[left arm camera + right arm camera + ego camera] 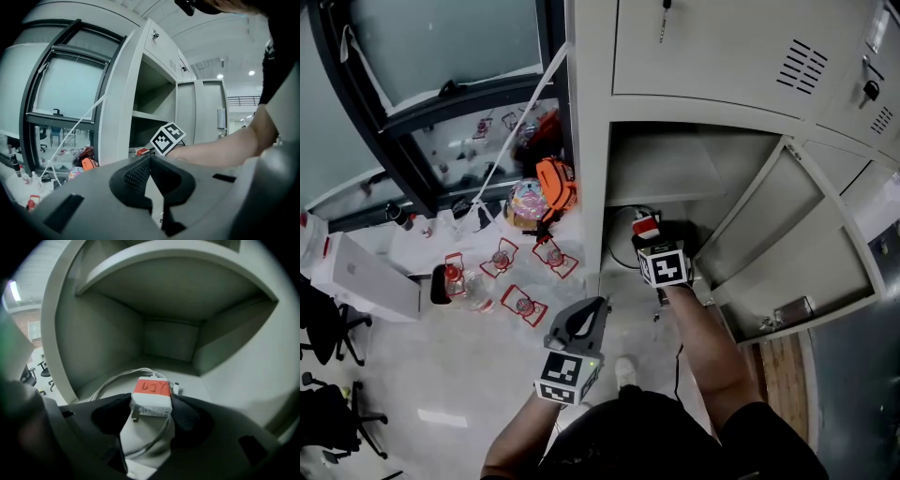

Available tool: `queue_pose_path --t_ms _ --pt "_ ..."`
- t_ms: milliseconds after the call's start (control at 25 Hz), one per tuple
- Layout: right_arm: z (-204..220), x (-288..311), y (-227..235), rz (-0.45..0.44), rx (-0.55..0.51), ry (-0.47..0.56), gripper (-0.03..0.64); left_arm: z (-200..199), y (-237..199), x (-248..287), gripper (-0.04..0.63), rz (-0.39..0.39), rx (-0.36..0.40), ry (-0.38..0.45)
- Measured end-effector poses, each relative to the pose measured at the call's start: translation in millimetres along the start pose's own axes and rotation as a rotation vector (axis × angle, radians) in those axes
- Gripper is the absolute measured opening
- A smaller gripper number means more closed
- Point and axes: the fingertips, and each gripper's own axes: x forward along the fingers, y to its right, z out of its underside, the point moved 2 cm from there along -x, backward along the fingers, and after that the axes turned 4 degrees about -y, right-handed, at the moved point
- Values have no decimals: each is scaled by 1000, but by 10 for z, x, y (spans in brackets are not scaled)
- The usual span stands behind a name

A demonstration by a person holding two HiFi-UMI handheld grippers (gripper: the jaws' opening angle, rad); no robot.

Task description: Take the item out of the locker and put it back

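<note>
A white charger with a red label (151,397) sits between the pads of my right gripper (151,405), which is shut on it from both sides. Its white cable (117,378) trails in a loop onto the grey floor of the open locker compartment (201,385). In the head view the right gripper (648,234) reaches into the lower compartment with the charger (645,225) at its tip. My left gripper (587,317) hangs outside the locker to the left and lower, shut with nothing in it. In the left gripper view its tips (150,161) meet.
The locker door (797,253) stands swung open on the right. On the floor to the left lie several bottles (502,258), an orange bag (555,183) and a white box (370,277). Office chairs (328,328) stand at the far left, beneath a dark window frame (412,159).
</note>
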Motion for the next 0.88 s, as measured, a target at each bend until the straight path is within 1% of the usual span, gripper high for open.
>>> queue_pose_path --t_ms 160,280,360,440,600,720,880 --pt "-2 -158 -27 8 1 39 268 15 20 -57 3 6 2 -4" --pt "-8 -270 -95 -5 -2 80 268 49 64 -125 3 18 4 -22" --pt "-12 -387 -136 -4 -3 104 268 44 100 -175 3 26 11 -13" --pt "-2 -543 -159 9 2 120 268 33 148 -225 3 35 16 1" --pt "30 -870 -247 25 18 160 268 81 254 -399 3 66 25 -16" --pt "83 -1133 -339 32 33 184 268 77 337 -551 3 83 34 3" --pt "188 -1485 -481 39 53 223 268 137 449 -745 3 111 52 7"
